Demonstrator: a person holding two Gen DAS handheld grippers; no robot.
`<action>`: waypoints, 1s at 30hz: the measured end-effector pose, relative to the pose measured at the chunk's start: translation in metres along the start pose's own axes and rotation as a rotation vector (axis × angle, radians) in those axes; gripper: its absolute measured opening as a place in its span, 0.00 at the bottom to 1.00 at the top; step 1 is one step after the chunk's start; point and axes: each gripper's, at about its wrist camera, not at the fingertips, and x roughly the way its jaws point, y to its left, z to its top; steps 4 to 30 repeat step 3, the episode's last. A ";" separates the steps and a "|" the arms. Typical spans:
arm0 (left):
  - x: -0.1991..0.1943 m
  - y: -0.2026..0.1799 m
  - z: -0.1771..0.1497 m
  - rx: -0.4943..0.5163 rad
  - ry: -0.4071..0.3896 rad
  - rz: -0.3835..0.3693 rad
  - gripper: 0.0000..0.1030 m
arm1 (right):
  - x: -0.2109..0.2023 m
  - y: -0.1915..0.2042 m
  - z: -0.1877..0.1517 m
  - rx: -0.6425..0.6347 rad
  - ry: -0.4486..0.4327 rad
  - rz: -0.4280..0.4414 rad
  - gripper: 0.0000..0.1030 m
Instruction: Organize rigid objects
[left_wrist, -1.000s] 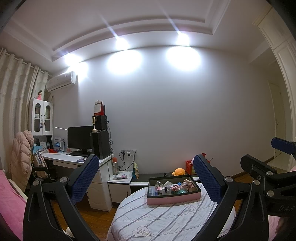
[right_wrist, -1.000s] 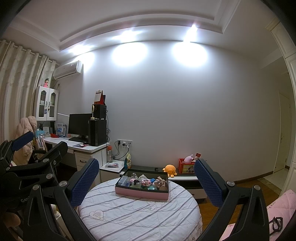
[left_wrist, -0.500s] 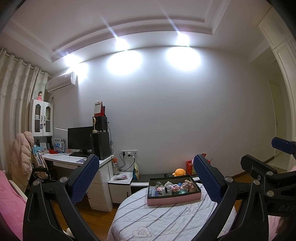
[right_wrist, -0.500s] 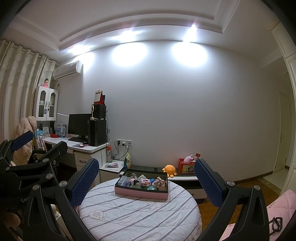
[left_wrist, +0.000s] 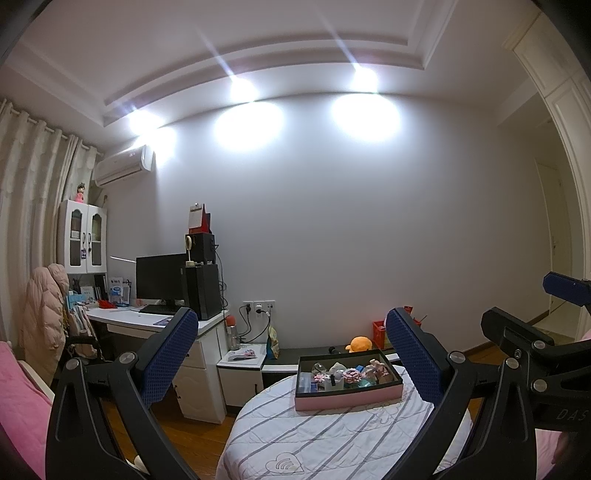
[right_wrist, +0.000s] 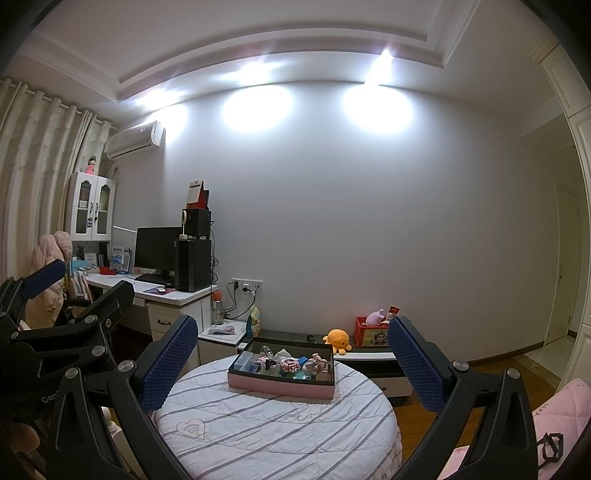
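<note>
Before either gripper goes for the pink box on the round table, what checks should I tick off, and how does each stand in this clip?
1. Left gripper open, holding nothing: ok.
2. Right gripper open, holding nothing: ok.
3. Pink rectangular box with dark inner lining flat on the round table with striped white cloth: ok.
4. Cloth between grippers and box bare: ok.
5. Small items in the box separable for a grasp: cannot tell, too small.

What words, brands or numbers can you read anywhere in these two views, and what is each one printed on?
"DAS": cut off at the frame edge, on the right gripper body.
"Gen": partly hidden, on the left gripper body.
Pink quilt: a few letters, too distorted to read.
Desk packets, red crate: print too small.
</note>
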 end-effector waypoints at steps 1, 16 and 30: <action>0.000 0.000 0.000 0.002 0.000 0.002 1.00 | 0.001 -0.001 0.000 -0.001 0.001 -0.001 1.00; 0.000 0.001 0.000 0.004 -0.003 0.002 1.00 | 0.001 -0.001 0.001 0.000 0.002 -0.002 1.00; 0.000 0.001 0.000 0.004 -0.003 0.002 1.00 | 0.001 -0.001 0.001 0.000 0.002 -0.002 1.00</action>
